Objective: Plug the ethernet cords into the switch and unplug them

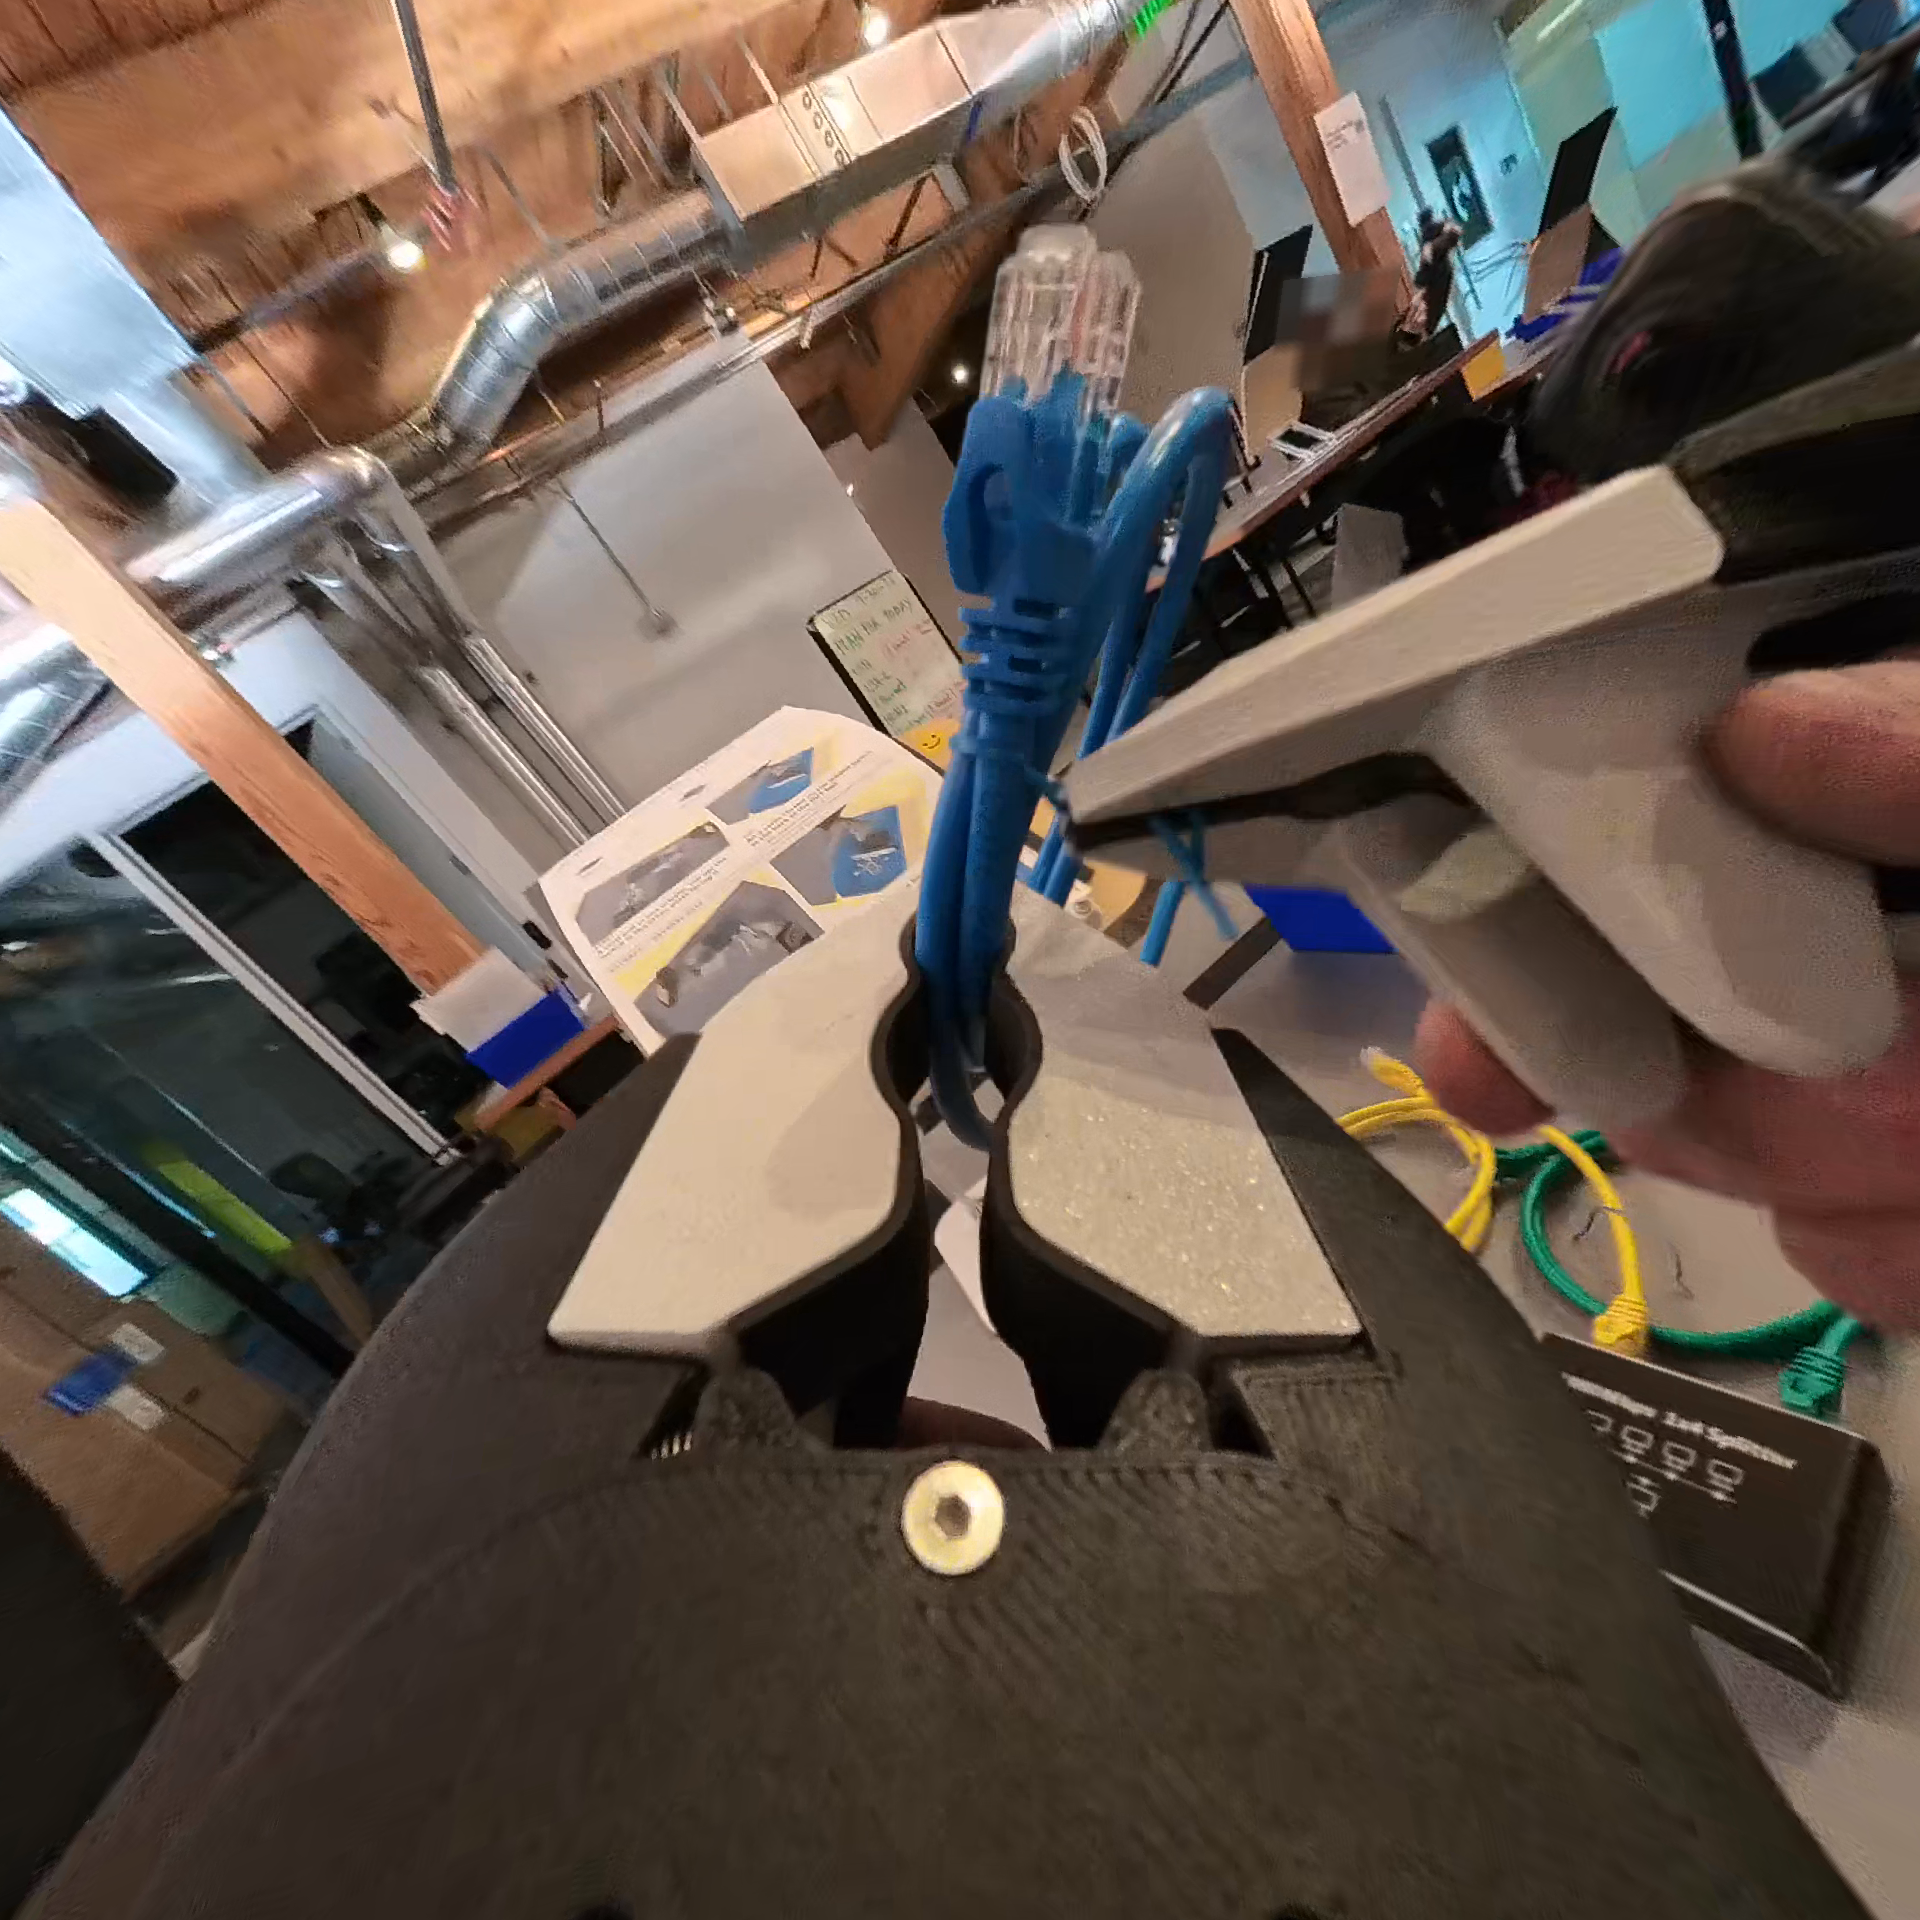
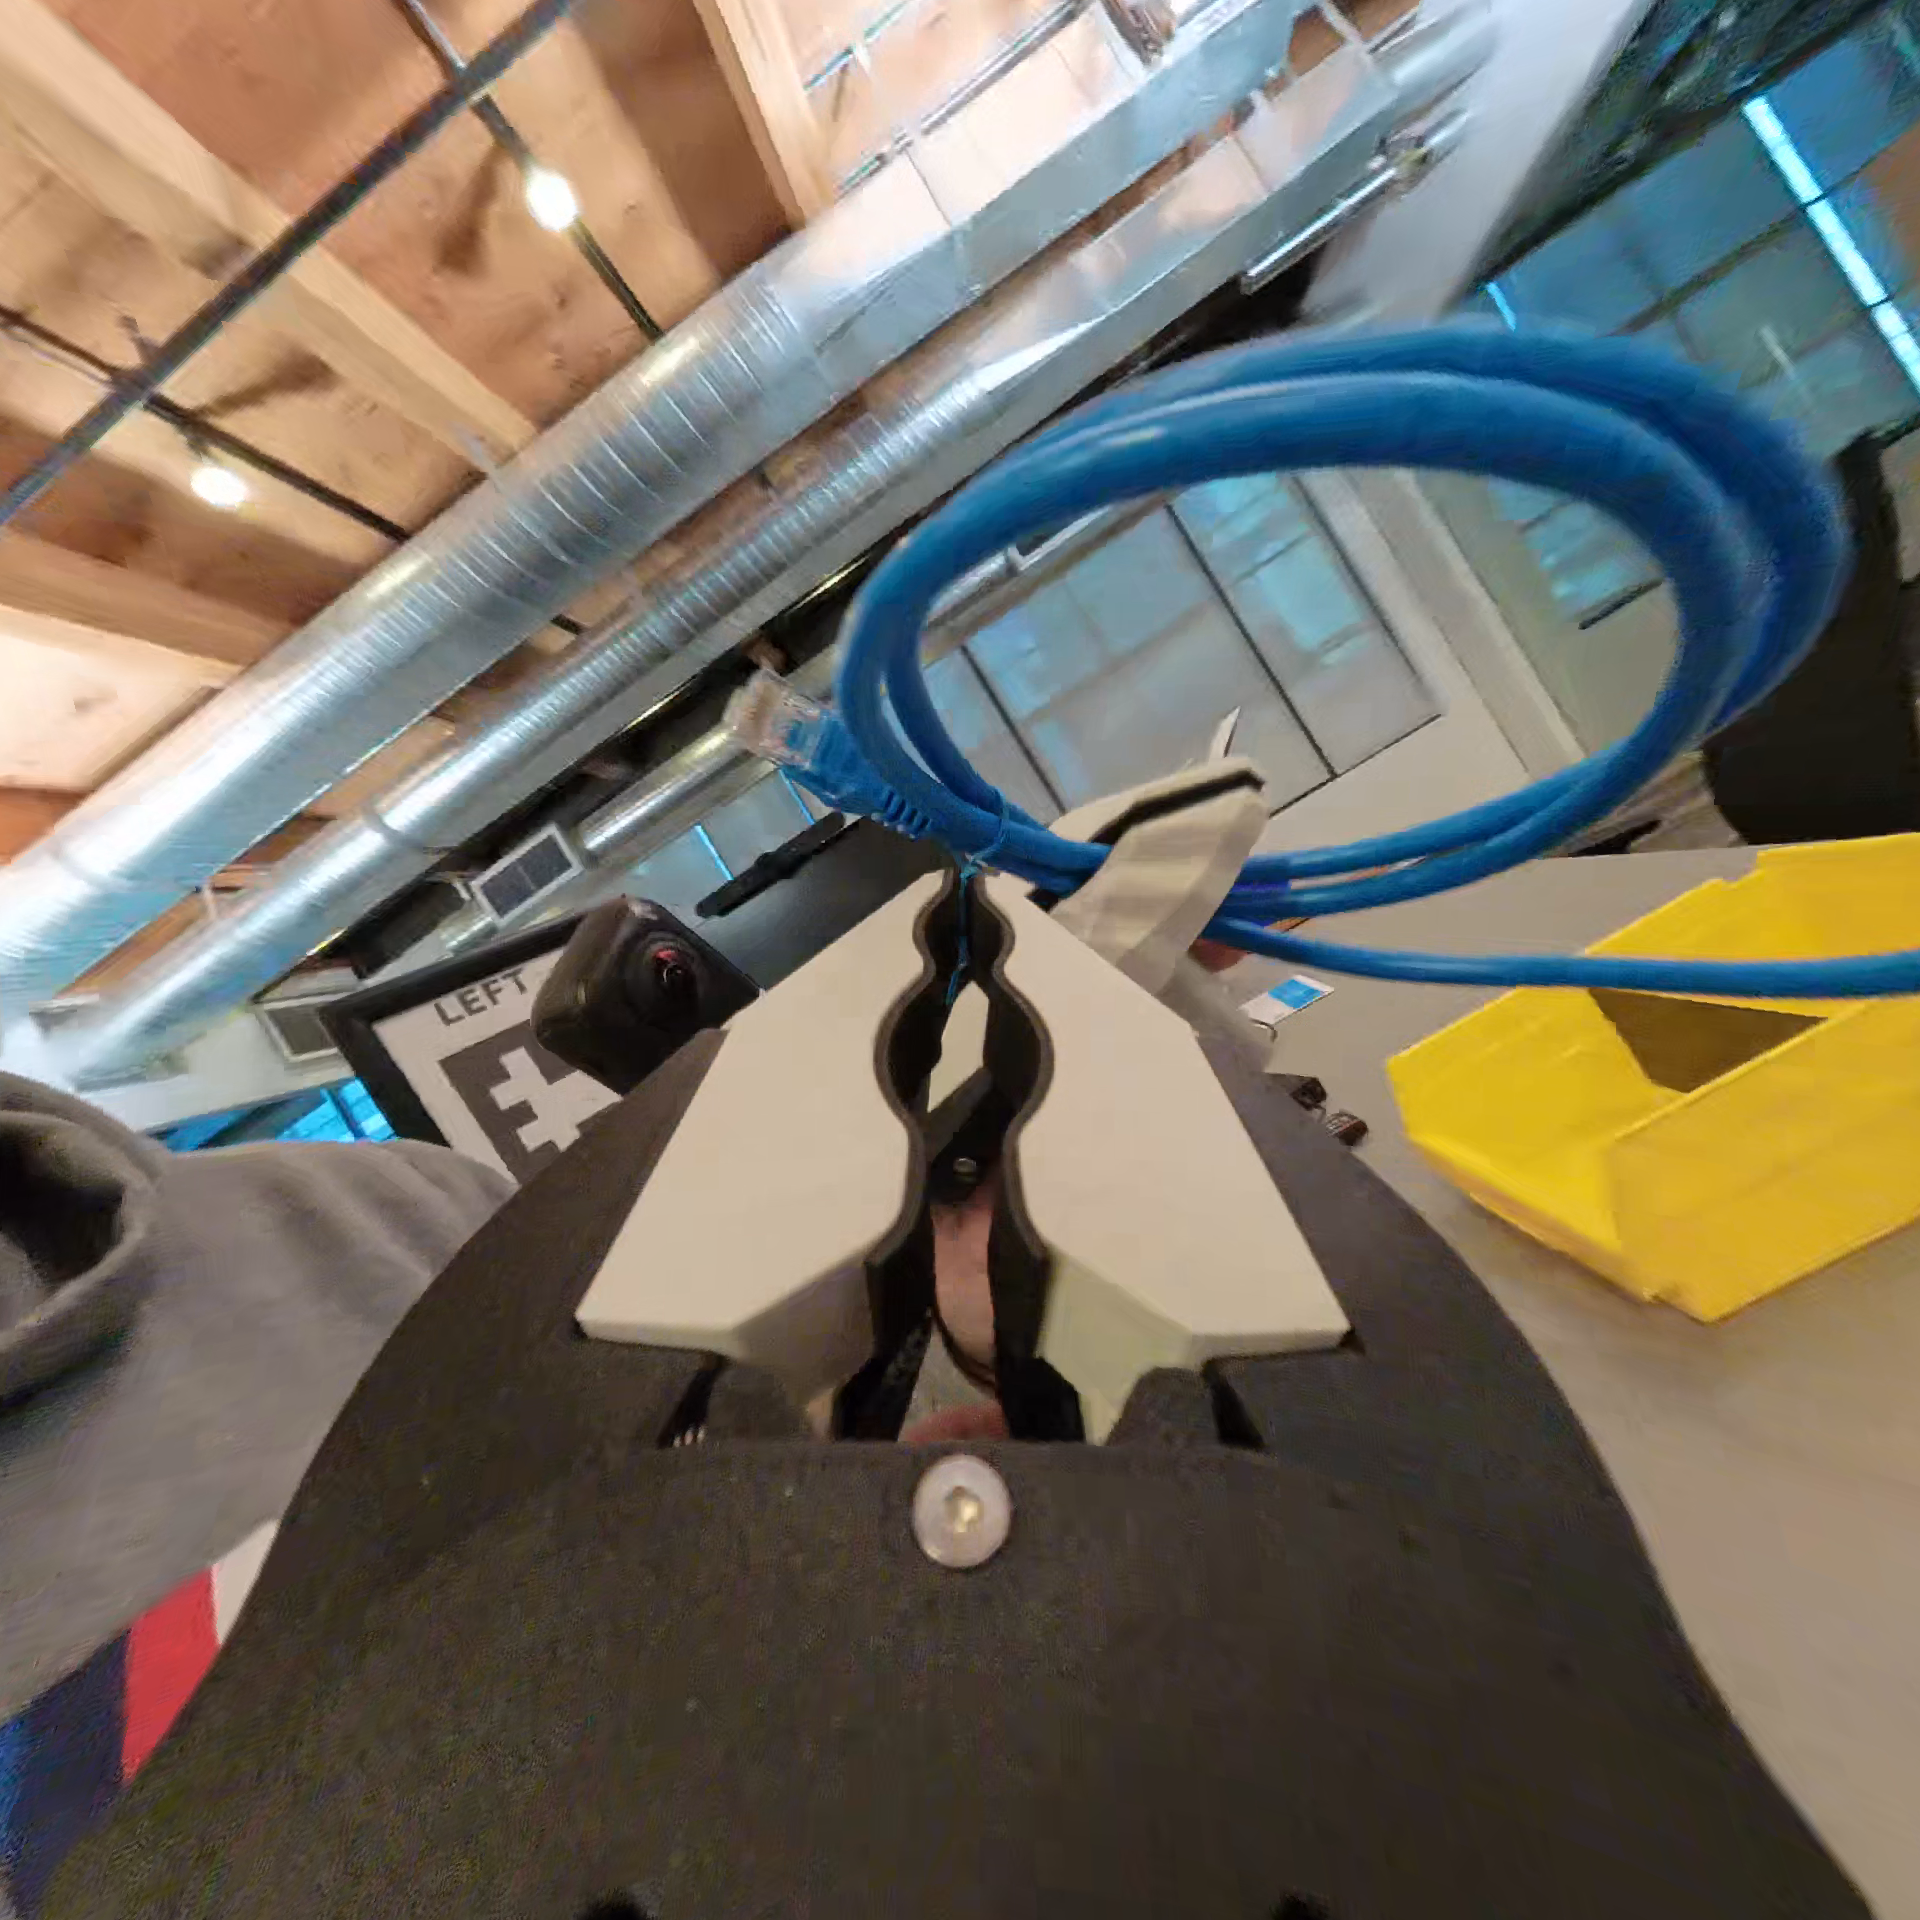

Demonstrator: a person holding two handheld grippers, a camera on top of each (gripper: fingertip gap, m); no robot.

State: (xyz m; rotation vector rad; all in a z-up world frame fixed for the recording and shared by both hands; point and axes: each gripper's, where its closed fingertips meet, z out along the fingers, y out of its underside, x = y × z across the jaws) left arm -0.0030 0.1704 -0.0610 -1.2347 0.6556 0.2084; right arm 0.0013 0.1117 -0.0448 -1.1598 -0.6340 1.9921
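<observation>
Blue ethernet cord (image 1: pixel 977 727), coiled into a bundle w/ a thin blue twist tie (image 2: pixel 968 904), is held up in the air above the grey surface (image 1: pixel 1766 1766). Left gripper (image 1: pixel 961 1023) is clenched on the bundle's strands, w/ the clear plug (image 1: pixel 1060 312) and blue boot pointing up past its fingertips. Right gripper (image 2: pixel 964 902) comes in from the bundle's right side; its fingers are pressed together on the twist tie just beside the cord, at approx the point where the strands are bound. In the right wrist view the coil loops up and to the right of that pinch, one clear plug sticking out to the left of it.

Below and right of the cord, on the surface: black switch (image 1: pixel 1725 1507), plus a yellow cord (image 1: pixel 1475 1153) and a green cord (image 1: pixel 1704 1330) lying tangled just beyond the switch, both unplugged. A yellow bin (image 2: pixel 1662 1122) sits on the surface under the coil's far side. A printed sheet w/ photos (image 1: pixel 727 883) stands behind the cord. A person's hand (image 1: pixel 1766 1039) grips the right gripper's handle.
</observation>
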